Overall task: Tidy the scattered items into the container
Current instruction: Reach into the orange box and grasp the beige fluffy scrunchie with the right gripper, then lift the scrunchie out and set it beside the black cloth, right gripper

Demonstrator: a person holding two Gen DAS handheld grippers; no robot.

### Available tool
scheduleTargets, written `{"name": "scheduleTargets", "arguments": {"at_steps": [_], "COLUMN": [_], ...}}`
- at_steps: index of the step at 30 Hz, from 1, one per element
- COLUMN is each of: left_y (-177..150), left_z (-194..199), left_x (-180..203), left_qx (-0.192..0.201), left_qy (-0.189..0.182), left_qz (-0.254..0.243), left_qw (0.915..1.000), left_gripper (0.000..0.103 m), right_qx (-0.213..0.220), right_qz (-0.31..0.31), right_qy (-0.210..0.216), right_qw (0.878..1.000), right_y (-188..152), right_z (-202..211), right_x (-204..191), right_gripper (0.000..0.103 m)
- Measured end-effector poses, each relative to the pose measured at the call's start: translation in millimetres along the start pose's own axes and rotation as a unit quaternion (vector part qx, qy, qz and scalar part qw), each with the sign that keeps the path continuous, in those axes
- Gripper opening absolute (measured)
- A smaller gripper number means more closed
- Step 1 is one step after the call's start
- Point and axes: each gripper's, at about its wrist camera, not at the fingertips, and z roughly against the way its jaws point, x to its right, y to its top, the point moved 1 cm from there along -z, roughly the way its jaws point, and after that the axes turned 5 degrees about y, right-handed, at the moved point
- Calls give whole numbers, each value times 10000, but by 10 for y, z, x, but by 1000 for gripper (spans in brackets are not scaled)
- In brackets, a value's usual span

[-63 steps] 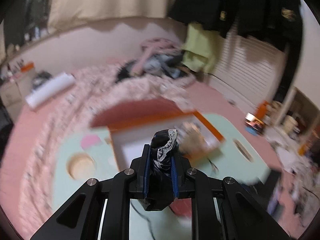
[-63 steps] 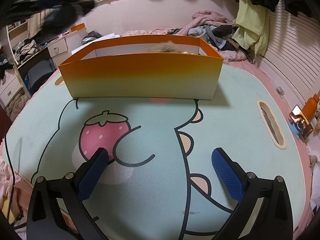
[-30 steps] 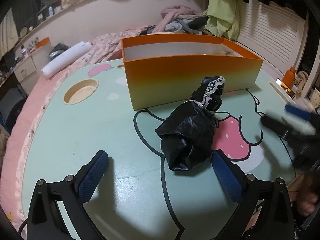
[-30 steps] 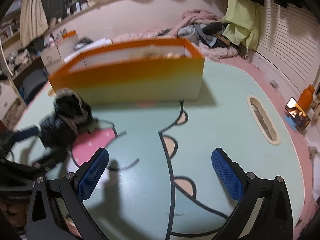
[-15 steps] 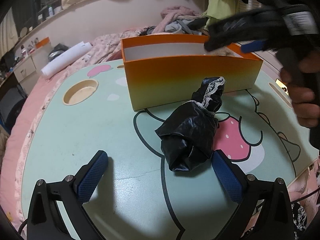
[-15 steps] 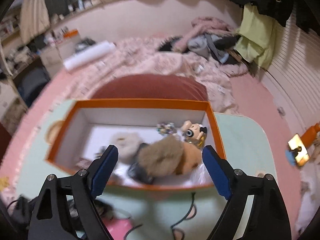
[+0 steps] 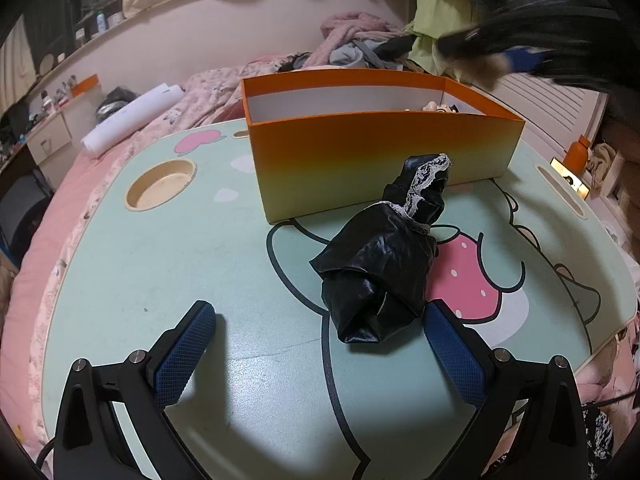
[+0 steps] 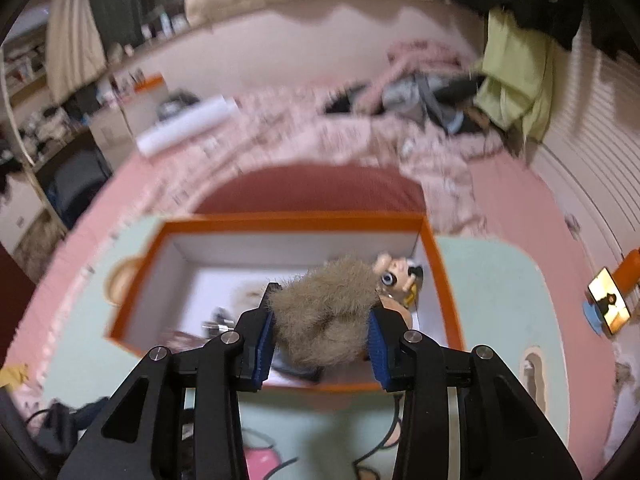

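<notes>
**Q:** what's your right claw (image 8: 320, 334) doing now?

**Me:** just closed it, pads pinching a furry toy (image 8: 326, 312) above the box (image 8: 436, 264). Left claw (image 7: 320, 354) is spread, black bundle (image 7: 384, 256) sits on the table (image 7: 160, 248), outside. So tidying isn't finished.

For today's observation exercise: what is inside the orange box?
Inside the orange box: a small big-eyed doll by the right wall and blurred small items at left. The furry toy in the right gripper covers the middle.

Pink bed (image 7: 48, 240) under the cartoon-printed table (image 7: 168, 248) — pale wall (image 7: 224, 28), heaped clothes (image 7: 360, 40) behind.
</notes>
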Motion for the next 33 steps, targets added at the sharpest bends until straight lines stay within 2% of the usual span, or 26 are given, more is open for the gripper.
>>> {"name": "scheduleTargets", "arguments": {"at_steps": [2, 5, 7, 14, 17, 19, 21, 28, 33], "left_y": [-1, -3, -4, -10, -12, -13, -14, -21, -25], "left_z": [1, 0, 3, 8, 10, 11, 12, 14, 17], "left_x": [-2, -3, -8, -6, -6, -5, -4, -6, -7], "left_qx": [3, 5, 6, 12, 13, 15, 16, 20, 25], "left_qy": [-1, 2, -3, -6, -7, -7, -6, -7, -7], "left_qz": [-2, -4, -5, -7, -8, -9, -9, -11, -17], "left_qw": [10000, 10000, 10000, 10000, 10000, 10000, 10000, 10000, 10000], "left_gripper": [103, 103, 103, 103, 103, 103, 103, 103, 103], "right_qx": [151, 124, -80, -609, -553, -331, -64, -217, -282], "right_qz": [120, 336, 308, 188, -30, -195, -227, -91, -221], "right_qy": [230, 448, 535, 214, 127, 208, 122, 104, 216], "right_qw": [9995, 9984, 9981, 9977, 9984, 9990, 9996, 9997, 9991], "right_y": [-83, -315, -511, -972, -1019, -1029, -1068, -1326, -1346], "right_z": [226, 409, 359, -91, -125, -38, 97, 253, 248], "right_x": [-105, -224, -242, -184, -120, -89, -75, 33, 168], "right_gripper": [41, 41, 41, 42, 57, 78, 85, 85, 85]}}
